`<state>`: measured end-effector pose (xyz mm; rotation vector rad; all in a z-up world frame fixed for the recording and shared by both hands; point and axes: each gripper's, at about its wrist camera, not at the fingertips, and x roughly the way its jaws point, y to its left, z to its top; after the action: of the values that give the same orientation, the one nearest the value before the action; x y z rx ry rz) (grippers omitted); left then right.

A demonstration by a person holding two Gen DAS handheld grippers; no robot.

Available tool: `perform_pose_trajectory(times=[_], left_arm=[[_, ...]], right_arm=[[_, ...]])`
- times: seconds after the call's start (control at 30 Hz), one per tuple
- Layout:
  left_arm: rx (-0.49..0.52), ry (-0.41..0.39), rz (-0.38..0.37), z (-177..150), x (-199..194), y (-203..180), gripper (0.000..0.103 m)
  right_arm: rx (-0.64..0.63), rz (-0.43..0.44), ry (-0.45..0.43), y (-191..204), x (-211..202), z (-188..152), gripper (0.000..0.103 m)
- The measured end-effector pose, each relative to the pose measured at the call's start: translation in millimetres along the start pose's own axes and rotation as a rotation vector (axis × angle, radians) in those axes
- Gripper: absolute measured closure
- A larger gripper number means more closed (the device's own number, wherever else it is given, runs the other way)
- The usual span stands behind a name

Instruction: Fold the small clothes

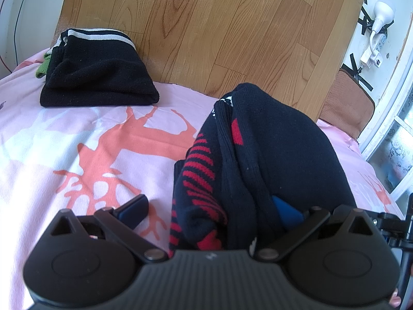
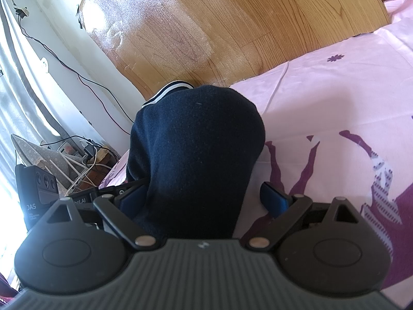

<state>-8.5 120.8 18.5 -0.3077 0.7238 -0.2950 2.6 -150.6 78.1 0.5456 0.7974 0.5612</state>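
Right up against the left tool [image 1: 210,210], a navy knit sweater with red stripes [image 1: 258,160] is bunched between the fingers, which are spread wide. The right blue pad [image 1: 286,210] is half buried in the fabric and the left one [image 1: 134,208] hangs over bare sheet, so I'd call it released, not pinching anything. The right tool [image 2: 204,199] is the same deal: a dark navy fleece garment [image 2: 196,149] lies between its spread fingers, touching the left pad, with the right pad [image 2: 275,201] clear of it.

Both pieces are on the bed, on a pink sheet with a deer print [image 1: 85,139]. My guess is this is the placing or pick-up part of a fold. The sweater is lumpy, so the next move probably calls for finding an edge and flattening it.

Further back sits a folded black garment with a white-striped band [image 1: 100,75], with something green [image 1: 42,68] poking out behind it. Beyond that, a wood-grain board [image 1: 206,25]. No baskets or bins visible.
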Motion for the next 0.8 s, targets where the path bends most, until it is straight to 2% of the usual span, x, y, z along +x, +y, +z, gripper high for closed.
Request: perform_pose_trajectory(times=[0.8], left_arm=[[0.000, 0.005, -0.019, 0.0, -1.3, 0.4, 0.000]], right_arm=[[0.000, 0.000, 0.000, 0.1, 0.0, 0.0, 0.006]])
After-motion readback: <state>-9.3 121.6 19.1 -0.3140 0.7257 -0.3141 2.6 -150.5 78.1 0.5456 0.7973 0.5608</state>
